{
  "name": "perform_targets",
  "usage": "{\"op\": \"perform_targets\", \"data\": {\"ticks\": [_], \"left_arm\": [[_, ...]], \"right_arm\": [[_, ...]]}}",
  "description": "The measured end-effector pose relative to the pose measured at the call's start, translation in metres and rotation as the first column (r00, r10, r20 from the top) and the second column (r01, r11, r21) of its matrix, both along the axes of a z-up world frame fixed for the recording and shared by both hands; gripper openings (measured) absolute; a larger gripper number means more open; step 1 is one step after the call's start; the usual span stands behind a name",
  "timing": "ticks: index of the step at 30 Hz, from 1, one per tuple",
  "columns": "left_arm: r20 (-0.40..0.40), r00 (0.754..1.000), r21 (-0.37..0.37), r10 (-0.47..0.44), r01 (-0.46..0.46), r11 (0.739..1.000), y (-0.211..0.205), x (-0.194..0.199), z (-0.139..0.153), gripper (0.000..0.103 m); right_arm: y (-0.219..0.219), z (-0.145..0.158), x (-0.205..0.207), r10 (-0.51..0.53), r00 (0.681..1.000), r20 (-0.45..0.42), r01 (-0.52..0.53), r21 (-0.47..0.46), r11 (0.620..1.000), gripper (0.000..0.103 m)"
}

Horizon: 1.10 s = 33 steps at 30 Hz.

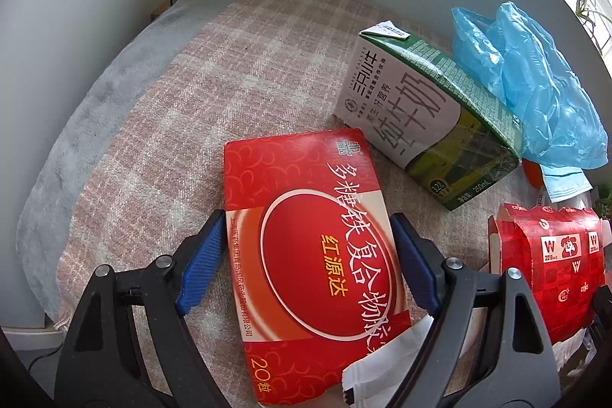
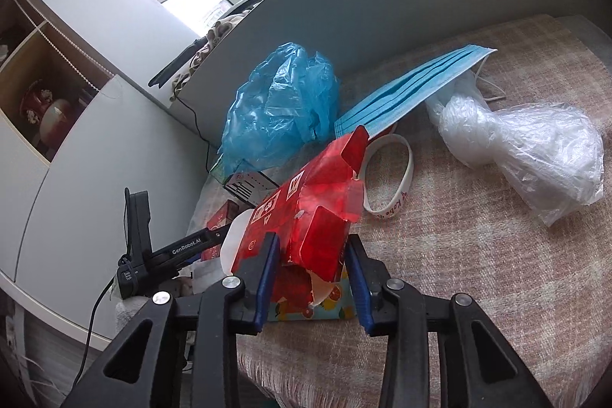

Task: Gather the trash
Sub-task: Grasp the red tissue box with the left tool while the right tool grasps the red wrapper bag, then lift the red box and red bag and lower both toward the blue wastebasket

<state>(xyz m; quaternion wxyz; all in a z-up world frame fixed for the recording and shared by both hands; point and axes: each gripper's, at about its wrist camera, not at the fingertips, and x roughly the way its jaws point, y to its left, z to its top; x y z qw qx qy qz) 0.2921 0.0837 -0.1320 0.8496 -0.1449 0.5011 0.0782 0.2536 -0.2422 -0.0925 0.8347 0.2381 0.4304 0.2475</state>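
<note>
Red box (image 1: 306, 255) lies flat on the plaid blanket (image 1: 160, 125), gripped between the left hand-held gripper (image 1: 306, 257) pads; the right hand-held gripper (image 2: 311, 278) seems clamped on a torn red carton (image 2: 306, 217).

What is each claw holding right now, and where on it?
Left claw: flat red medicine box, gripped across its two long edges. Right claw: torn red carton, clamped across its sides at the ragged near end.
</note>
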Motion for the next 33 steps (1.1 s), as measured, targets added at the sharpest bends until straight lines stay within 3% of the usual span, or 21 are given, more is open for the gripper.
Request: {"op": "perform_targets", "data": {"ticks": [3,6,14,21,25,33], "left_arm": [[0.004,1.0,-0.014,0.001,0.0,1.0,-0.001,-0.007,0.003,0.085],[0.009,1.0,-0.034,0.013,-0.013,0.999,0.008,-0.01,0.007,0.085],[0.065,0.993,-0.057,0.096,-0.092,0.994,0.044,-0.027,0.025,0.084],[0.126,0.982,-0.008,0.139,-0.139,0.99,0.066,-0.043,0.048,0.084],[0.159,0.974,-0.021,0.164,-0.163,0.986,0.076,-0.059,0.061,0.084],[0.227,0.966,-0.023,0.123,-0.121,0.992,0.069,-0.104,0.088,0.084]], "right_arm": [[0.012,-0.001,0.008,0.012,1.0,0.001,-0.012,-0.023,1.0,0.037],[0.019,0.001,0.008,0.017,1.0,0.014,-0.017,-0.017,1.0,0.028],[0.026,0.038,-0.013,0.045,0.985,0.167,-0.04,-0.033,0.999,0.013],[0.031,0.061,-0.033,0.065,0.964,0.258,-0.045,-0.083,0.996,0.007],[0.03,0.069,-0.043,0.07,0.958,0.278,-0.05,-0.077,0.996,0.004],[0.03,0.084,-0.066,0.103,0.941,0.323,-0.075,-0.097,0.992,0.003]]}}
